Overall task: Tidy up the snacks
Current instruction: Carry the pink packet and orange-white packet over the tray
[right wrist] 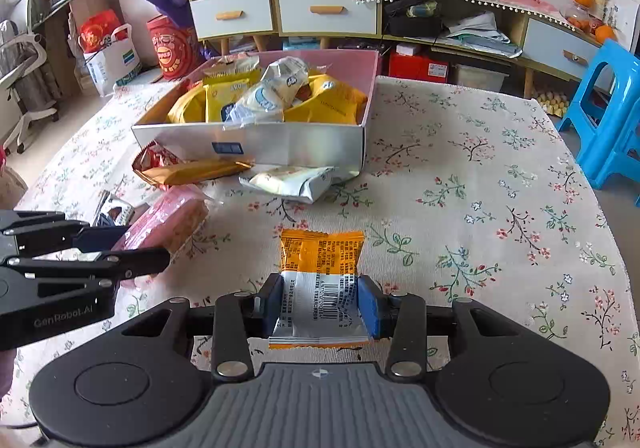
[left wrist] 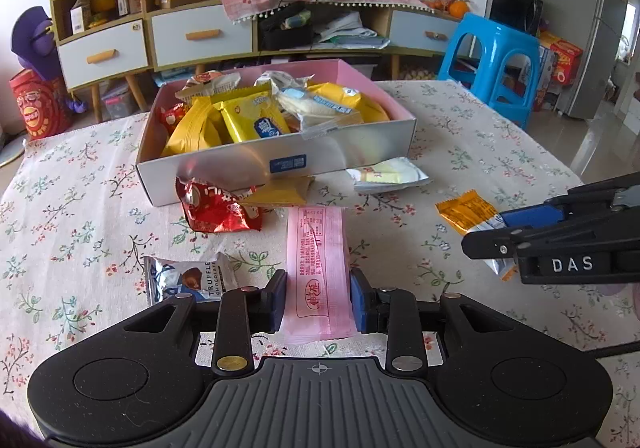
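Observation:
A silver box with a pink inside (left wrist: 360,145) (right wrist: 320,143) holds several yellow and white snack packs. My left gripper (left wrist: 319,298) is shut on a long pink snack pack (left wrist: 318,260), which also shows in the right wrist view (right wrist: 168,228). My right gripper (right wrist: 323,304) is shut on an orange and white snack pack (right wrist: 322,268), which shows in the left wrist view (left wrist: 468,213). Both packs rest at table level. Loose on the cloth are a red pack (left wrist: 216,207), a gold pack (left wrist: 276,193), a white-yellow pack (left wrist: 388,175) and a truffle chocolate pack (left wrist: 188,278).
The table has a floral cloth (right wrist: 480,207). A blue plastic stool (left wrist: 492,59) stands past the far right corner. Cabinets with drawers (left wrist: 200,33) line the back wall.

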`<state>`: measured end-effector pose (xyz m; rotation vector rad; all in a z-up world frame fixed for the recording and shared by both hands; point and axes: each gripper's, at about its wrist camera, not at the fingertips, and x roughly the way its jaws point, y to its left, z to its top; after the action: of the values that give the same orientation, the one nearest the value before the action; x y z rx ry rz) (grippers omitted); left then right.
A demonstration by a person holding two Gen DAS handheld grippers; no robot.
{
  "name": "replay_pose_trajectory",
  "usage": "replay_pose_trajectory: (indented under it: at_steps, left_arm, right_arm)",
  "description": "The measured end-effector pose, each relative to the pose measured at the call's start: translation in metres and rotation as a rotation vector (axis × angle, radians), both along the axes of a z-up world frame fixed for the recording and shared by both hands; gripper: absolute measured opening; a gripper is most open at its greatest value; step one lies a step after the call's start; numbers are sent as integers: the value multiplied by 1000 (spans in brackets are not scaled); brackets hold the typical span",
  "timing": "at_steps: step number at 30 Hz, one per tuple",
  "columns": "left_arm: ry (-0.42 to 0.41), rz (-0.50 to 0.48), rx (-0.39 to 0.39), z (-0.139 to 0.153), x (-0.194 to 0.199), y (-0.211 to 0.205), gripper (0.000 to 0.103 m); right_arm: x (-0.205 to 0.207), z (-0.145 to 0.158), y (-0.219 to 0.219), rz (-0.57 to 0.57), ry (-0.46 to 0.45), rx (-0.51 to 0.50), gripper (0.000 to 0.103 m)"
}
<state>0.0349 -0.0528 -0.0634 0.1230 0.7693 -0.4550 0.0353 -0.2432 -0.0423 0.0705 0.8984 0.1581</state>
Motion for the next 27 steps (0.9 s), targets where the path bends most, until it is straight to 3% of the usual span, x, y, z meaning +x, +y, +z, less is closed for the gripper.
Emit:
replay_pose_trajectory:
  at_steps: [27]
  left_arm:
    - [10,-6,-190,56,-10,18,29]
  right_arm:
    - [47,50,4,-72,-108,124,31]
